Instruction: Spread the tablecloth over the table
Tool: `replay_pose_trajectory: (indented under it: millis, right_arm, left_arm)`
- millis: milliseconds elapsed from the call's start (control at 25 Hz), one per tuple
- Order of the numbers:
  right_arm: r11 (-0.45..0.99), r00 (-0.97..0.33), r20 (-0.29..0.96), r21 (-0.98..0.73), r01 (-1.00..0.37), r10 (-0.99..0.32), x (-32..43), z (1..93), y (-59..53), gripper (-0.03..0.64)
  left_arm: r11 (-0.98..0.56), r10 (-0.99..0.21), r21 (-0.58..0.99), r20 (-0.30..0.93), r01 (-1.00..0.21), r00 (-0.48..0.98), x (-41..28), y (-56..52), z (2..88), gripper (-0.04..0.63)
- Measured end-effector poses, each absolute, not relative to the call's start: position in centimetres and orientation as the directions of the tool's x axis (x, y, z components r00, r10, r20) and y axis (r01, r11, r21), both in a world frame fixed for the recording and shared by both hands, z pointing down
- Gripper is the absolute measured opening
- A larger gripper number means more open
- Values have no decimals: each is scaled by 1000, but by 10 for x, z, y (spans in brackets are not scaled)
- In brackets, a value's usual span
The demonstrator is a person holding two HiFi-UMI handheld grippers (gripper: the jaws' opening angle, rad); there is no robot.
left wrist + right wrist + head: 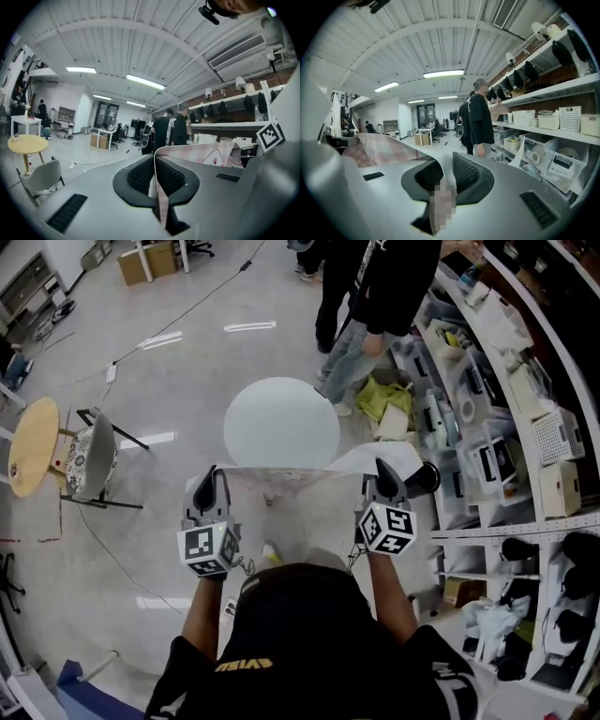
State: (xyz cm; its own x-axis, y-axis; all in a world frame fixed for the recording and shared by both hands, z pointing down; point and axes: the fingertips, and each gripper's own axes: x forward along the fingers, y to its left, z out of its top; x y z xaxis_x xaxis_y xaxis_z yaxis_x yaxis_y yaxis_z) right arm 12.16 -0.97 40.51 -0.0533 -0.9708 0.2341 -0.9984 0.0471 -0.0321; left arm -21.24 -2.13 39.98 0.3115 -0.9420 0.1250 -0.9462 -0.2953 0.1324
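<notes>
Now: the tablecloth [281, 480] is off the table, held up in the air by one edge and stretched between the two grippers. It is a pale pink check with a printed figure on it, best seen in the left gripper view. It hangs on the near side of the round white table [281, 418]. Whether it touches the table top cannot be told. A whiter fold bunches up next to the right gripper.

Left gripper [212, 486]: jaws pressed together on the cloth edge, which runs as a thin band between the black ribbed pads [140, 177].
Right gripper [385, 478]: jaws pinching the cloth as well, the fabric filling the narrow gap between its pads [466, 171].

Writing and labels:
- Marker cubes: one on each gripper, two in all [208, 549]. They carry black-and-white square patterns and no letters.
- Yellow lettering [244, 665] on the wearer's black shirt is upside down from here and not legible.
- White print on a standing person's black top is not readable.

Counts:
- Round tables: two, the white one and a wooden one [33, 444] at the left.
- Chair: one, grey [91, 457], just beside the wooden table.
- People standing: two [370, 296], beyond the white table and near the shelves [525, 418] along the right wall.
- Cardboard boxes: two, as far as can be made out [147, 261], at the far end of the floor.
- Cable: one [187, 306], running across the floor.
</notes>
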Motion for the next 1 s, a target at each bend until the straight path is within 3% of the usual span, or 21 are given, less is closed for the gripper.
replay_pose_trajectory:
  millis: [440, 1000]
  right_arm:
    - [39, -48, 267, -37, -999, -962, 127, 412, -115, 52]
    - [122, -159, 356, -125, -985, -921, 160, 461, -327, 52]
  left_arm:
    - [-323, -928, 123, 156, -938, 340, -204, -136, 411, 17]
    - [-242, -934, 33, 264, -970, 242, -164, -325, 431, 17]
